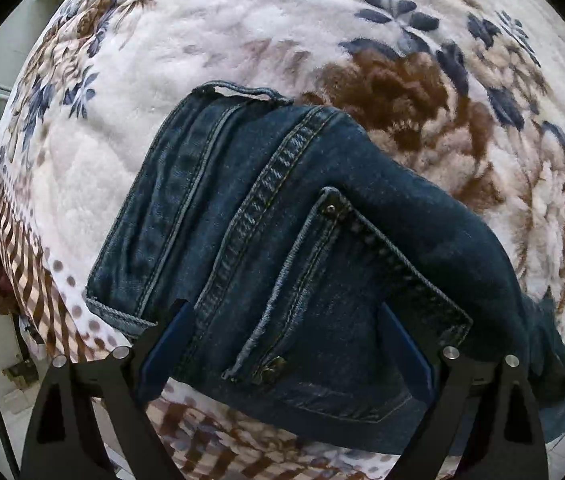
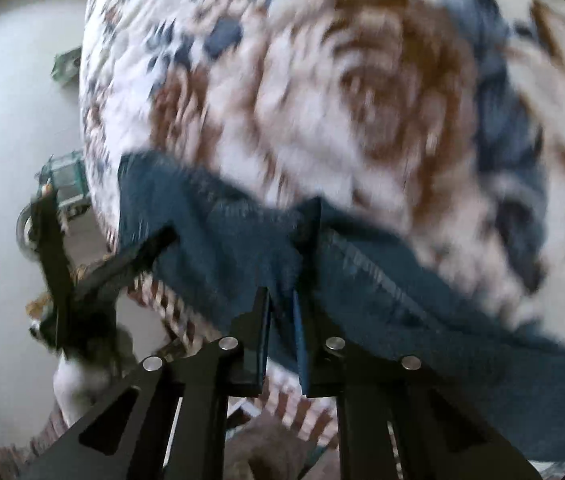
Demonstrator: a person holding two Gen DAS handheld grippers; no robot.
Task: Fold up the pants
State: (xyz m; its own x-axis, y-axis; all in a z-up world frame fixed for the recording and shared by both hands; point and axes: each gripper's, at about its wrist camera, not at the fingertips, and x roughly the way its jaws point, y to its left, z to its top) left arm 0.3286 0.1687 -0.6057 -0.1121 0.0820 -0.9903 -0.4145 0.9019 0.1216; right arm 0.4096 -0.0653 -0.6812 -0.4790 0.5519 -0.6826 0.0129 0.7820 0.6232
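- Jeans (image 1: pixel 266 240) lie folded on a bed under a floral blanket (image 1: pixel 242 40), white plush with brown and blue flowers.
- Left wrist view looks straight down on the jeans: the back pocket (image 1: pixel 342 300) faces up, a rivet (image 1: pixel 329 209) sits at its top corner, and a stitched seam (image 1: pixel 258 208) runs diagonally.
- A hem edge (image 1: pixel 238 92) shows at the far end of the fold; another hem corner sits near the left finger.
- Left tongs (image 1: pixel 282 312) stand wide open and straddle the jeans with one finger on each side; the pads do not press the cloth.
- Blue pad liners are visible inside both left fingers (image 1: pixel 170 332).
- The blanket edge, with its brown stripe-and-dot border (image 1: pixel 42 264), hangs at the left and floor shows beyond it.
- Right wrist view is heavily motion-blurred.
- Right tongs (image 2: pixel 282 296) are narrow, nearly closed, with denim (image 2: pixel 234 240) bunched between the pads, so they grip the jeans at a fold edge.
- The jeans stretch as a dark band from the left-centre down to the lower right of that view, over the blanket (image 2: pixel 322 100).
- The left tongs appear in the right view as a dark blurred frame (image 2: pixel 58 264) at the left, near the end of the jeans.
- Pale floor (image 2: pixel 10 140) and a green crate-like item (image 2: pixel 66 184) lie beside the bed; details are too blurred to tell.
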